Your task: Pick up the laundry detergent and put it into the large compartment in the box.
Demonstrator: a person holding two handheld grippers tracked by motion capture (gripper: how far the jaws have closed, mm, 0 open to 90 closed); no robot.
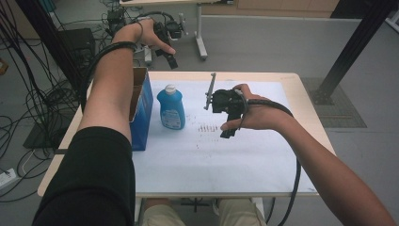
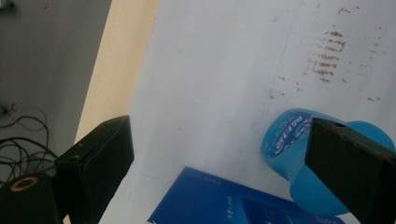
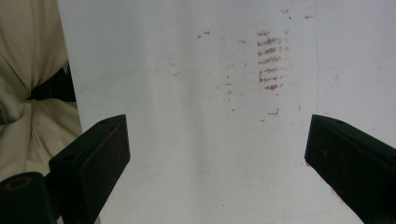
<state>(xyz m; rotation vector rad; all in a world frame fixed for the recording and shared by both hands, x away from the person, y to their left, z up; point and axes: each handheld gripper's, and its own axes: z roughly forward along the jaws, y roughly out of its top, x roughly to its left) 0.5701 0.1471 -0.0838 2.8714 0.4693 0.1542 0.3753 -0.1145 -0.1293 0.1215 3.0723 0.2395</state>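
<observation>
My left gripper [image 1: 170, 57] is held high above the table's far left edge. In the left gripper view its jaws [image 2: 219, 126] stand wide apart, with nothing between them. Far below it I see a blue bottle [image 2: 287, 140] with a white cap [image 1: 170, 88] and a blue box [image 2: 219, 200]. My right gripper [image 1: 228, 123] hovers over the middle of the white sheet [image 1: 211, 160], to the right of the bottle [image 1: 170, 109]. It is open too [image 3: 217, 121], and only the sheet lies under its jaws.
The blue box [image 1: 141, 110] stands upright at the table's left side, close to the bottle. Brown smudges [image 3: 271, 60] mark the sheet [image 1: 207, 127]. A stand leg and cables [image 1: 28, 103] lie on the floor beyond and left of the table.
</observation>
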